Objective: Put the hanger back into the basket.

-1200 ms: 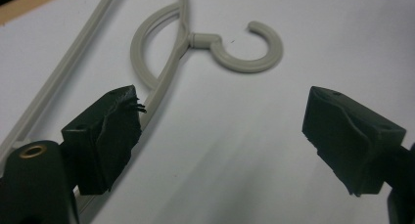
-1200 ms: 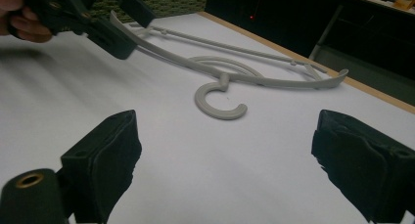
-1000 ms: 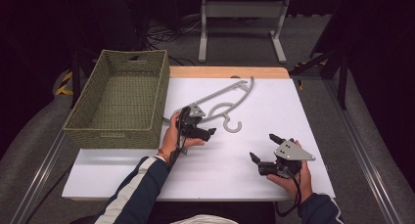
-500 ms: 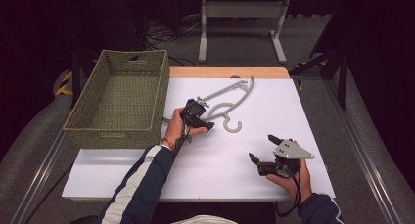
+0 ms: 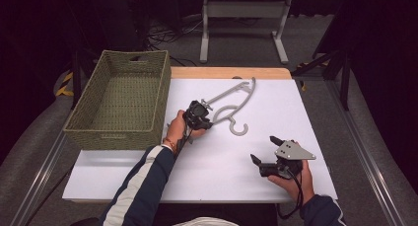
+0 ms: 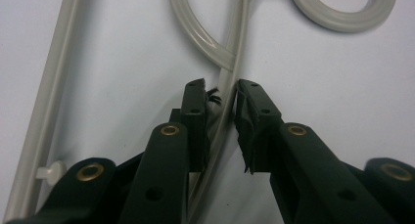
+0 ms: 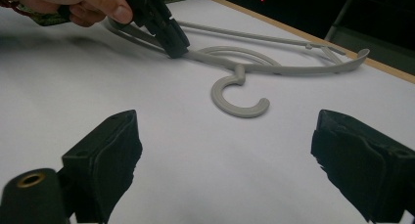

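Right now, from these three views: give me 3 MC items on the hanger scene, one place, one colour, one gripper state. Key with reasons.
1. The basket sits where from the hanger?
A) to its left B) to its right C) on top of it

2. The hanger's colour?
A) red B) light grey C) black

3. The right gripper is:
A) shut on the hanger B) open, holding nothing C) inside the basket

Key: 1 A, the high view shows it at the table's left; 2 B, pale grey plastic; 3 B, its jaws stand wide apart over the bare table.

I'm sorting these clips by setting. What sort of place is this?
Probably a lab or workshop bench set up for recording, not a home: a table with a white top in a dark room, loose cables on the floor behind, and a bare metal stand.
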